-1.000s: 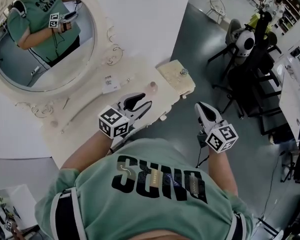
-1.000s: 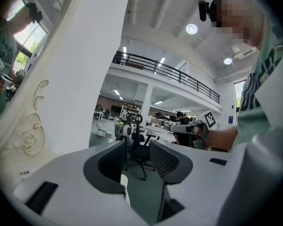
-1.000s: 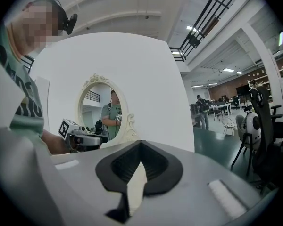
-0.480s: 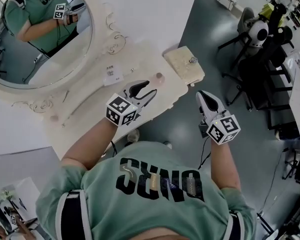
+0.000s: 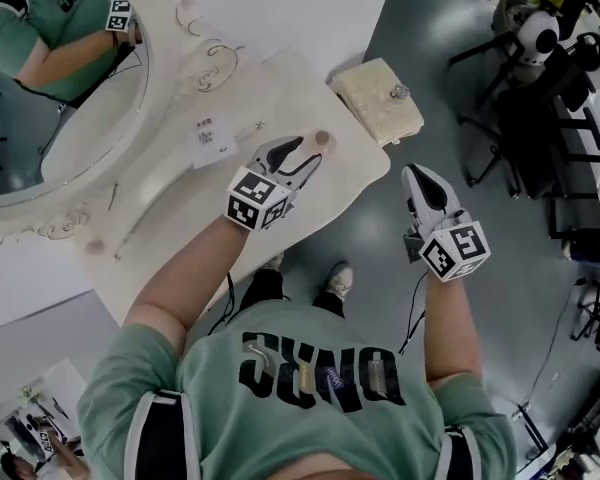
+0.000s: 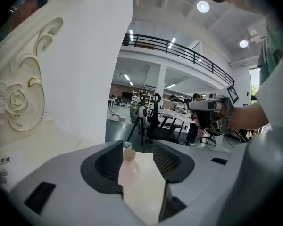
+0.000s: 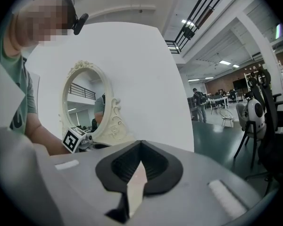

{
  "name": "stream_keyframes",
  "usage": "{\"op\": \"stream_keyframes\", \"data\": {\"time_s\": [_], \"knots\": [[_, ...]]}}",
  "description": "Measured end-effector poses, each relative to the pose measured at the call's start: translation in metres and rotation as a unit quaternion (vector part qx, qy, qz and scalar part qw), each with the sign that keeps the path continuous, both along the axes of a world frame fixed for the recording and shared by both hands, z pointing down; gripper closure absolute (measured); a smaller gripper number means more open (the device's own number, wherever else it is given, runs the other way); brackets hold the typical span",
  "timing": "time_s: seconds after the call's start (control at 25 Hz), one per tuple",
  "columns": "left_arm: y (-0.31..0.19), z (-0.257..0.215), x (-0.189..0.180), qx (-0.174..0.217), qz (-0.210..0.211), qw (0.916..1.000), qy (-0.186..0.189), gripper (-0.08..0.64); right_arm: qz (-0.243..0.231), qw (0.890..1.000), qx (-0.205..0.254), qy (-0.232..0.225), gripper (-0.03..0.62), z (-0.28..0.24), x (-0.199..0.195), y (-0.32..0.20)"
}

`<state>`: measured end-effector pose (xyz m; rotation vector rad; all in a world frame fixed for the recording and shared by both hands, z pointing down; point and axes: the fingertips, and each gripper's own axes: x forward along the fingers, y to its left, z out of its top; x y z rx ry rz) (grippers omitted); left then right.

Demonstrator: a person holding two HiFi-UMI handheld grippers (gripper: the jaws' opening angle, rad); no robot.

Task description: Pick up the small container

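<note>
- Near the right end of the desk point(image 5: 170, 193), close to its rounded edge, the small container point(image 6: 127, 169) stands upright: a pale pink bottle with a small cap on top.
- I have the left gripper point(image 5: 308, 154) laid low over the desk and aimed straight at the bottle, which puts it in line between the two jaws. That is the line I want for a grasp across its body.
- Its jaws are wide and opening. The bottle is between them and nearer one jaw than the other, but neither pad presses on it, so I judge nothing is held yet.
- The right gripper point(image 5: 420, 176) hangs off the desk over the floor, its jaws closed together on nothing. I take it that it sits out there to leave the reach free.
- The bottle is capped. The pink may be its contents or a tinted wall; I cannot tell which, nor how full it is.
- Past the desk's end sits a cream box point(image 5: 375, 103) with a metal knob on top. It looks closed, and I cannot see what is inside.
- The bottle looks light and narrow and stands near the edge, so an off-centre close could tip it.
</note>
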<state>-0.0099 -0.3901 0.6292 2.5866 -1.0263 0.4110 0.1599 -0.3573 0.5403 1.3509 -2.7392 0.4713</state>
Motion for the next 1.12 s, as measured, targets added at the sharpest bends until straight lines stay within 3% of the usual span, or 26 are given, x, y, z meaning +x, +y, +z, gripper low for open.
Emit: {"op": "stream_keyframes", "data": {"time_s": [0.36, 0.72, 0.8, 1.12], "knots": [[-0.027, 0.055, 0.015, 0.025, 0.022, 0.9981, -0.052, 0.357, 0.01, 1.0, -0.017, -0.02, 0.583, 0.045, -0.002, -0.02], [-0.047, 0.075, 0.04, 0.054, 0.042, 0.9963, -0.052, 0.357, 0.006, 0.999, -0.036, -0.032, 0.583, 0.073, -0.009, -0.012], [-0.048, 0.075, 0.043, 0.067, 0.045, 0.9954, -0.053, 0.42, 0.007, 0.999, -0.041, -0.032, 0.583, 0.078, -0.008, -0.008], [-0.044, 0.07, 0.045, 0.077, 0.045, 0.995, -0.044, 0.422, 0.009, 0.998, -0.047, -0.037, 0.583, 0.083, -0.005, 0.003]]}}
